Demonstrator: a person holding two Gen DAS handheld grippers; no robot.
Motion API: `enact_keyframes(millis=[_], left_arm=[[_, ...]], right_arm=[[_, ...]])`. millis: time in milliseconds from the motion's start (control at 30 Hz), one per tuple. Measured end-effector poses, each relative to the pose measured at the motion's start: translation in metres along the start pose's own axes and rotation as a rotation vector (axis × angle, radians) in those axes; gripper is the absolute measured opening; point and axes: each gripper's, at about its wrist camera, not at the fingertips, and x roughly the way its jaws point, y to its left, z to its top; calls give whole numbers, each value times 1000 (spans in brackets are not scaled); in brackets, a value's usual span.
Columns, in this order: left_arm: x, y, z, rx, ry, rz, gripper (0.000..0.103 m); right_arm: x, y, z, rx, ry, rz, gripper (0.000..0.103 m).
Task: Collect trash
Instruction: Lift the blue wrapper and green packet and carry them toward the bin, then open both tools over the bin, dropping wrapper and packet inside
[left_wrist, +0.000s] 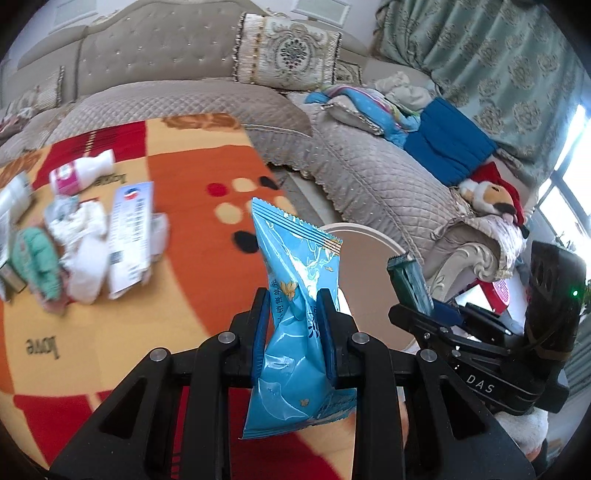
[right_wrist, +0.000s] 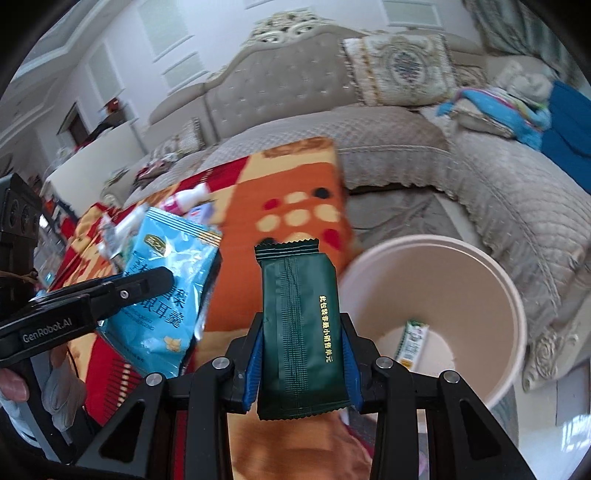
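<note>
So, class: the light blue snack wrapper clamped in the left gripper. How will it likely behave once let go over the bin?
The light blue snack wrapper is probably floppy: it creases and twists where the left gripper pinches it. It looks flat and empty, so likely light and apt to flutter rather than drop straight into the bin. Its glossy film may be slippery.

"love" printed on the tablecloth (left_wrist: 41, 347); "DAS" on the right claw (left_wrist: 428, 295); "GenRobot.AI" on the left claw (right_wrist: 162, 280); gold Chinese characters down the dark green wrapper (right_wrist: 299, 332); "银耳羹" on the blue packet (right_wrist: 166, 295).
</note>
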Motion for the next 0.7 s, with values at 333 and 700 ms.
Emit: enact_keyframes(millis=[333, 700], left_arm=[[43, -40, 15, 42, 21, 0, 23], [72, -56, 19, 60, 37, 7, 24]], right_arm=[[6, -58, -11, 130, 25, -62, 36], [20, -91, -21, 212, 54, -111, 36]])
